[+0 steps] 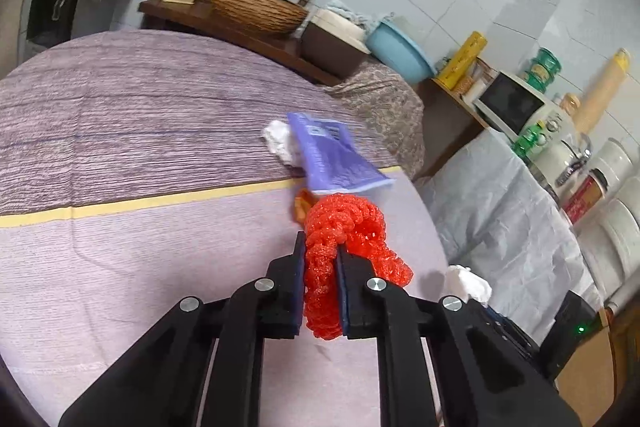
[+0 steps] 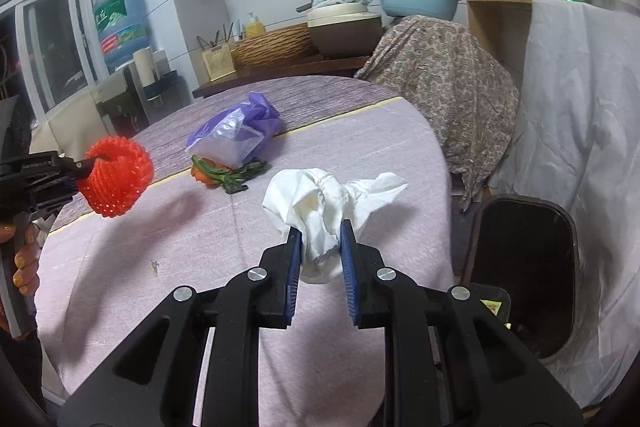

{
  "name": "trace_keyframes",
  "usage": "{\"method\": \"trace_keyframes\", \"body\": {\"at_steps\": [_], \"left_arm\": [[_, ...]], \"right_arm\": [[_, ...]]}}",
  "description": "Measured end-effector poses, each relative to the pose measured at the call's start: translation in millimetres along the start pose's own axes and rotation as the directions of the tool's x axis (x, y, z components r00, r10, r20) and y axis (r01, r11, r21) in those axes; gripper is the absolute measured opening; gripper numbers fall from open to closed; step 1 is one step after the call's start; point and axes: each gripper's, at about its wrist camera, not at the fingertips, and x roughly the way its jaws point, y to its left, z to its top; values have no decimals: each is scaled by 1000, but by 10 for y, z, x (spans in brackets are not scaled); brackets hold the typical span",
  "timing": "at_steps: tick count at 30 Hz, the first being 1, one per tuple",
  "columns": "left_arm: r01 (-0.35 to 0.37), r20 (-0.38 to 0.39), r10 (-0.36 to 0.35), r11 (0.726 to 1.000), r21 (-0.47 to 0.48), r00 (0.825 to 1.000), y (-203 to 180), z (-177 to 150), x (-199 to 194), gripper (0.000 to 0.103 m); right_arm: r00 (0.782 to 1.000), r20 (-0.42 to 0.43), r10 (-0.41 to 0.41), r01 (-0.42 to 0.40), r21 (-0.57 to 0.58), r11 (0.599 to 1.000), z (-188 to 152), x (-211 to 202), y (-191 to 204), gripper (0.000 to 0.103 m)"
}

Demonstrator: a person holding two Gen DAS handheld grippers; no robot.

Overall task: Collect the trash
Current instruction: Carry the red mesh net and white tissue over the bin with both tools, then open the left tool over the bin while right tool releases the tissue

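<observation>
Gripping a red foam net (image 1: 340,251), the left tongs (image 1: 320,247) are closed narrowly on the crumpled mesh, which bulges above and below the blue pads and hangs clear of the table (image 1: 120,267). In the right wrist view the same left tongs (image 2: 86,163) enter from the left edge, carried by a hand (image 2: 24,259), with the red foam net (image 2: 116,183) raised above the cloth-covered table (image 2: 160,227). The right tongs (image 2: 320,239) are pinched on a crumpled white tissue (image 2: 324,203), whose loose folds spread upward and to the right beyond the fingertips. Farther along the table lies a purple plastic bag (image 2: 236,131), and just in front of it, touching its near edge, rest vegetable scraps (image 2: 224,175) of green leaf and orange peel. In the left wrist view the purple plastic bag (image 1: 336,155) lies beyond the net, with a second white tissue (image 1: 280,141) at its far left side. To the right of the table stands a dark bin (image 2: 524,279), its mouth open.
</observation>
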Motion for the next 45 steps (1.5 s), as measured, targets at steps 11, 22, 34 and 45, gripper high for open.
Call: {"method": "trace_keyframes", "body": {"at_steps": [11, 22, 34, 45], "left_arm": [[139, -95, -123, 975, 175, 988, -940, -146, 468, 13], [268, -223, -205, 914, 305, 953, -1858, -296, 1082, 13], [310, -342, -186, 882, 354, 921, -2422, -655, 1751, 13], [308, -422, -123, 862, 403, 898, -2746, -971, 2267, 13]], "right_arm": [[990, 41, -133, 131, 55, 990, -22, -275, -560, 20], [951, -38, -306, 308, 150, 939, -205, -97, -1532, 20], [911, -227, -346, 396, 240, 886, -738, 564, -2242, 21], [884, -249, -395, 455, 268, 849, -1017, 717, -2477, 63]]}}
